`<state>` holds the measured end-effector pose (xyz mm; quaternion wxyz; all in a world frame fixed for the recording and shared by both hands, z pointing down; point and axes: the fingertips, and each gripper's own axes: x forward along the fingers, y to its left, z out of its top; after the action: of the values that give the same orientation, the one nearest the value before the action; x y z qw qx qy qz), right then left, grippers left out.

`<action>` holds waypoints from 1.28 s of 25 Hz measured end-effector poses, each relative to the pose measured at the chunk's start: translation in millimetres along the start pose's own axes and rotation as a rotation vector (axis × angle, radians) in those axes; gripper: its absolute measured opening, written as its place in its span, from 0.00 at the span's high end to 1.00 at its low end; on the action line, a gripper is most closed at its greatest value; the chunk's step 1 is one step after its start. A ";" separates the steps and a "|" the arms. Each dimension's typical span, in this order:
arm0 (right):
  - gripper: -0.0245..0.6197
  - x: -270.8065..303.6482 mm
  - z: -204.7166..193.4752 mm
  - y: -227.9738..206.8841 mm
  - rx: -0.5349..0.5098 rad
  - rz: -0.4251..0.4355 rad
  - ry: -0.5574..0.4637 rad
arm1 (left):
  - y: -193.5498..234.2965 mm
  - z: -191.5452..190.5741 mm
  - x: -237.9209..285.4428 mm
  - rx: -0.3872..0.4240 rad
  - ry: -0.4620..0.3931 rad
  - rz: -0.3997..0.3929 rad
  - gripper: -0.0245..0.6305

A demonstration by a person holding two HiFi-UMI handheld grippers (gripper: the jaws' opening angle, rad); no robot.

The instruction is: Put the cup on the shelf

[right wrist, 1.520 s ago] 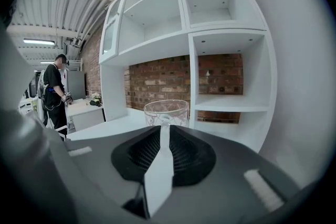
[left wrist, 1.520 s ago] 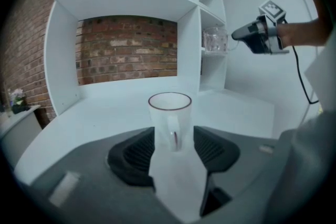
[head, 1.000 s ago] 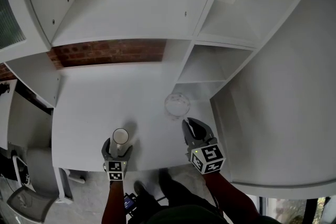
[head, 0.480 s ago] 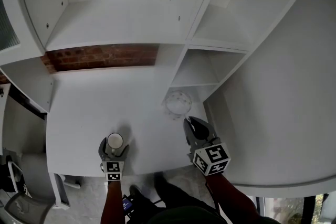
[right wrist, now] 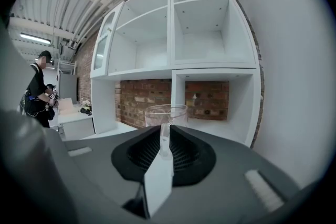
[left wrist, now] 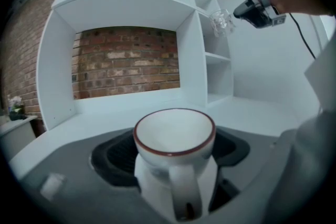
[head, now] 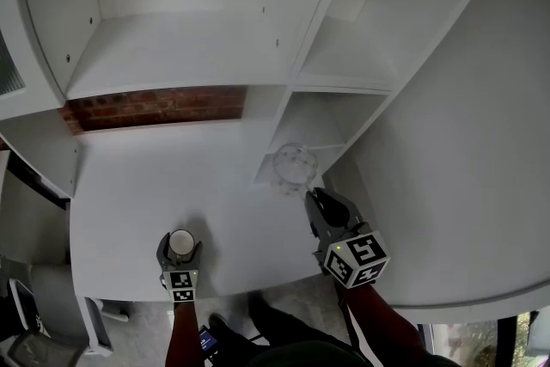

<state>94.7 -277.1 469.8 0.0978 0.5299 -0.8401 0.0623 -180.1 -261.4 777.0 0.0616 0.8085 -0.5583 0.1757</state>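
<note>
A white mug (head: 180, 243) with a dark red rim stands on the white table (head: 163, 176) near its front edge. My left gripper (head: 180, 253) straddles it; its jaws are closing and the pads lie against the mug's sides (left wrist: 173, 144), handle toward the camera. My right gripper (head: 313, 200) is shut on the wall of a clear glass cup (head: 294, 168), held up in front of the shelf unit's lower right compartment (head: 331, 116). From the right gripper (right wrist: 164, 134) the glass (right wrist: 166, 114) shows pinched at its rim. The left gripper view shows that gripper (left wrist: 258, 8) and glass (left wrist: 220, 21) raised high.
The white shelf unit (head: 180, 47) has a wide middle bay over a brick wall (head: 155, 106) and narrow compartments at the right (right wrist: 202, 34). A white wall (head: 464, 142) curves along the right. A person (right wrist: 39, 94) stands far off at the left.
The left jaws have drawn in around the mug. The head view has shifted so that mug and left gripper sit lower left. The right gripper still holds the glass.
</note>
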 end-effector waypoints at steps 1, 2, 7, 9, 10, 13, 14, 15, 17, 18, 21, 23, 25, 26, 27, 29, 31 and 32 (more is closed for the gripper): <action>0.87 -1.0 3.8 -1.5 0.000 -0.001 -0.005 | 0.4 0.7 0.9 0.001 -0.001 0.003 0.36; 0.87 -2.1 7.5 -3.1 0.000 -0.003 -0.010 | 0.6 1.2 1.6 0.000 -0.002 0.005 0.36; 0.87 -7.2 25.0 -12.3 -0.001 -0.015 -0.034 | 2.1 2.0 4.3 -0.010 -0.008 0.018 0.36; 0.87 -10.1 32.0 -16.9 0.000 -0.021 -0.044 | 1.8 3.5 5.7 -0.013 -0.010 0.020 0.36; 0.87 -11.7 35.4 -19.0 -0.001 -0.024 -0.049 | 1.8 4.4 6.2 -0.014 -0.012 0.021 0.37; 0.87 -16.1 43.3 -22.7 -0.006 -0.031 -0.060 | 2.7 4.4 6.4 -0.018 -0.011 0.028 0.37; 0.87 -17.3 45.6 -23.7 -0.009 -0.033 -0.063 | 3.5 4.2 6.2 -0.020 -0.010 0.031 0.37; 0.87 -18.3 47.8 -24.7 -0.012 -0.035 -0.066 | 4.5 4.6 6.1 -0.023 -0.010 0.034 0.37; 0.87 -19.9 52.4 -27.3 -0.015 -0.038 -0.071 | 6.7 7.1 5.6 -0.028 -0.015 0.037 0.37; 0.87 -20.8 54.9 -28.8 -0.016 -0.040 -0.074 | 7.5 9.1 5.1 -0.030 -0.018 0.037 0.37; 0.87 -24.8 62.1 -34.2 -0.014 -0.048 -0.085 | 8.5 15.4 3.0 -0.033 -0.017 0.035 0.37; 0.87 -27.5 67.4 -37.7 -0.010 -0.052 -0.093 | 9.0 20.1 1.3 -0.033 -0.010 0.031 0.37; 0.87 -30.1 72.8 -41.3 -0.007 -0.055 -0.100 | 9.4 26.2 -0.5 -0.038 -0.006 0.022 0.37; 0.87 -31.3 75.7 -43.0 -0.007 -0.057 -0.104 | 9.6 29.8 -1.3 -0.042 -0.006 0.016 0.37; 0.87 -32.7 78.7 -44.6 -0.008 -0.058 -0.109 | 9.8 33.6 -2.2 -0.045 -0.006 0.010 0.37; 0.87 -35.9 84.9 -47.4 -0.009 -0.063 -0.121 | 10.2 41.4 -4.2 -0.042 -0.006 0.001 0.37; 0.87 -39.1 91.4 -49.6 -0.011 -0.065 -0.133 | 11.0 48.8 -6.7 -0.036 -0.008 -0.002 0.37; 0.87 -40.6 94.6 -50.4 -0.012 -0.064 -0.140 | 11.6 52.7 -8.1 -0.033 -0.009 -0.003 0.37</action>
<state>148.0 -282.9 368.4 0.0440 0.5591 -0.8278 0.0169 -182.1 -274.1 723.9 0.0727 0.8089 -0.5603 0.1628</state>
